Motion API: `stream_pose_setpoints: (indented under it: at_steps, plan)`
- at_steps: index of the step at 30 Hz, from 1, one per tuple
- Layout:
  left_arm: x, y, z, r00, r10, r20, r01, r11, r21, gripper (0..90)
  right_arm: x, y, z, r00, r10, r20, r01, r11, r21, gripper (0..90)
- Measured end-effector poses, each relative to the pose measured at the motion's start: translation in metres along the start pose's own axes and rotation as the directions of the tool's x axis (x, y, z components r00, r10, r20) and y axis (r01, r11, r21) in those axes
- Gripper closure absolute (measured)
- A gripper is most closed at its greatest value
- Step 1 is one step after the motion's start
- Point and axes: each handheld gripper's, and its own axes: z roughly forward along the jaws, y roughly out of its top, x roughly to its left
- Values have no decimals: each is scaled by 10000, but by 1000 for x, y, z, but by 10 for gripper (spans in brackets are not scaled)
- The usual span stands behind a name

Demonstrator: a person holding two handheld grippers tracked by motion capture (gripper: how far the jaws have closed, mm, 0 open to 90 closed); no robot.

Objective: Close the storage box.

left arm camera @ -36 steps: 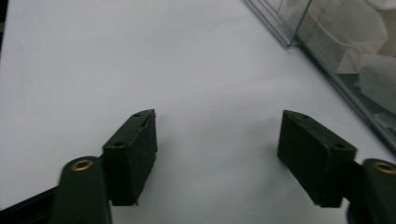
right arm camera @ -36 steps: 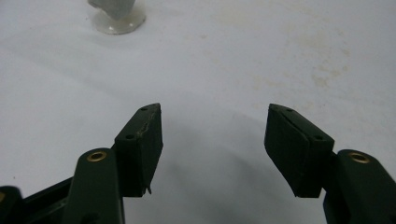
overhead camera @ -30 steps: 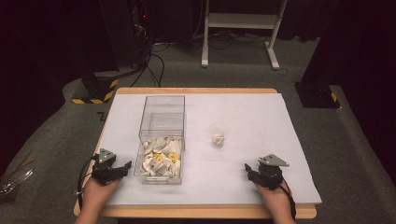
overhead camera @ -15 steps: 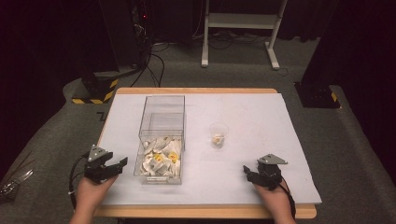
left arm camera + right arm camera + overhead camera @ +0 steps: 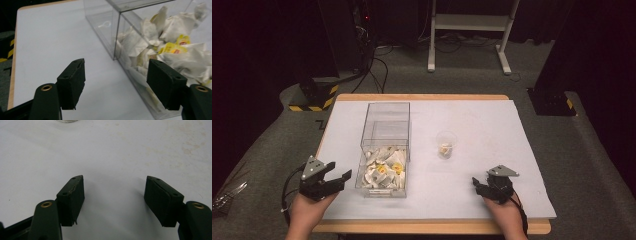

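Both grippers stand with fingers apart, holding nothing. Since a second ago the left gripper point(image 5: 339, 176) has lifted off the bench point(image 5: 492, 165) toward the clear box point(image 5: 384, 145) of tea-bag packets point(image 5: 172, 47) just beside it; the right gripper point(image 5: 477, 184) rests still, so a pick looks imminent.

White-covered table point(image 5: 492, 125) bears clear box point(image 5: 384, 145) and small cup point(image 5: 445, 143).
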Motion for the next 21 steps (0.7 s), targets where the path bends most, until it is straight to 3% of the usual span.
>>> stream_pose_setpoints:
  at_steps: [4, 8, 12, 16, 18, 21]
  plan:
    - [-6, 2, -2, 9996, 291, 63, -290, 9995, -129, 308, 0, 0, 0, 10000, -4, -1, 4, 10000, 5, 325]
    - [-6, 3, -3, 9992, 88, 381, -79, 9997, -231, 309, 1, 0, 0, 10000, -29, 67, 29, 10000, 14, 319]
    - [-8, 4, -6, 9984, 163, 541, -144, 9993, -357, 309, 1, 0, 0, 9999, 6, 118, -7, 10000, 37, 305]
    - [-13, 2, -10, 9985, 80, 535, -46, 9980, -632, 313, 0, 0, 1, 10000, 6, 51, -6, 10000, 46, 302]
    - [-16, 0, -10, 9980, -3, 630, 37, 9986, -531, 314, -1, 0, 1, 10000, 5, 29, -6, 10000, 43, 302]
    - [-24, -3, -10, 9972, 206, 723, -177, 9990, -404, 314, -1, 1, 1, 10000, 17, 29, -18, 10000, 54, 302]
